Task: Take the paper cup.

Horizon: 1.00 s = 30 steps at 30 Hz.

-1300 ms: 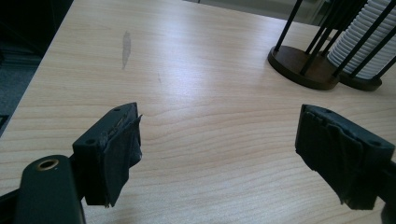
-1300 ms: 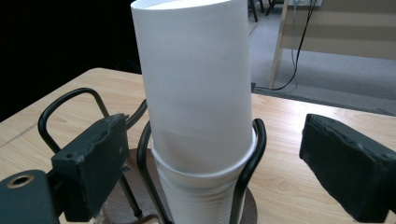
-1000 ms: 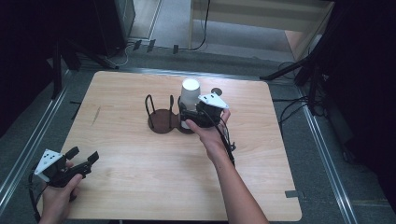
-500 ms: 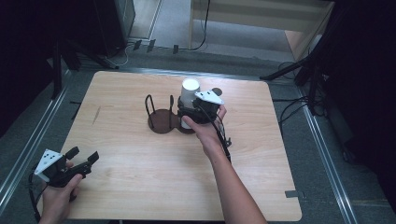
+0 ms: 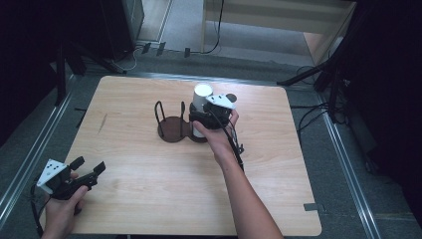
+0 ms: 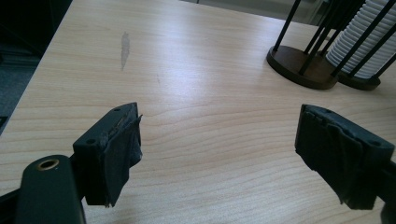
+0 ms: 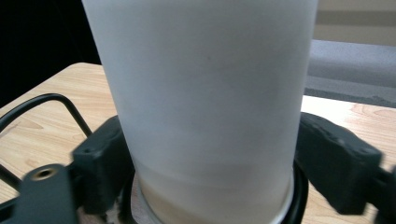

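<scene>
Spanning most of the high view, the light wooden bench (image 5: 149, 199) carries everything. Near its centre, toward 12 o'clock, stands a dark two-ring holder (image 5: 174, 128) with thin upright black rods (two round bases side by side). The white cup stack (image 5: 200, 99) stands upright in the holder's 3 o'clock ring; in the left gripper view its ribbed side (image 6: 362, 44) shows behind the rods. From 6 o'clock a forearm reaches up to the stack, and the right hand-held gripper (image 5: 201, 119) sits at the stack's base on its 3 o'clock side. In the right gripper view the frosted cup wall (image 7: 205, 102) stands between the two black jaws, which have just been closing; the left jaw meets the cup, the right one looks a hair off it, so whether the grip is firm I cannot tell. At the bench's 7 o'clock corner the left hand-held gripper (image 5: 88, 169) hovers over bare wood, jaws wide apart with nothing between them, well apart from the holder.
</scene>
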### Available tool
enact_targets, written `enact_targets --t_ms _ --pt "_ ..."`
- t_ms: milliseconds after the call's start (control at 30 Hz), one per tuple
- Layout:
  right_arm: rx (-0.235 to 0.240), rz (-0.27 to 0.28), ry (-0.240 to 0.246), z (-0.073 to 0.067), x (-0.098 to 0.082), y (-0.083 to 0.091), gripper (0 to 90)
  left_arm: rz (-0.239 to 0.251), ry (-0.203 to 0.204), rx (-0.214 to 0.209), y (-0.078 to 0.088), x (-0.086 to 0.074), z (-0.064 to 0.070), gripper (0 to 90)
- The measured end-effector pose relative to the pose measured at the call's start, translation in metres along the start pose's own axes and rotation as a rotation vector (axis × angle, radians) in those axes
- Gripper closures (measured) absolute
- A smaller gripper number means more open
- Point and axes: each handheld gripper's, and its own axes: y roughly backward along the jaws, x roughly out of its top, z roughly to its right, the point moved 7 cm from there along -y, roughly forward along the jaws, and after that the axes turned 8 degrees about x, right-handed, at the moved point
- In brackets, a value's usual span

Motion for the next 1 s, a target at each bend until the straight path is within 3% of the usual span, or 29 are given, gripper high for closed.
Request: enact_targets --t_ms 133,467,1000 --pt "-0.003 0.009 0.023 -0.002 0.000 0.000 23.4 0.000 -0.001 -0.001 0.000 0.000 0.000 15.2" --pt "0.000 0.024 0.030 -0.003 0.004 0.002 24.8 -0.002 -0.005 -0.001 0.000 0.000 0.000 15.2" --pt "0.011 0.078 0.047 -0.004 0.024 0.012 26.5 -0.002 -0.008 -0.002 0.000 0.000 0.001 15.2"
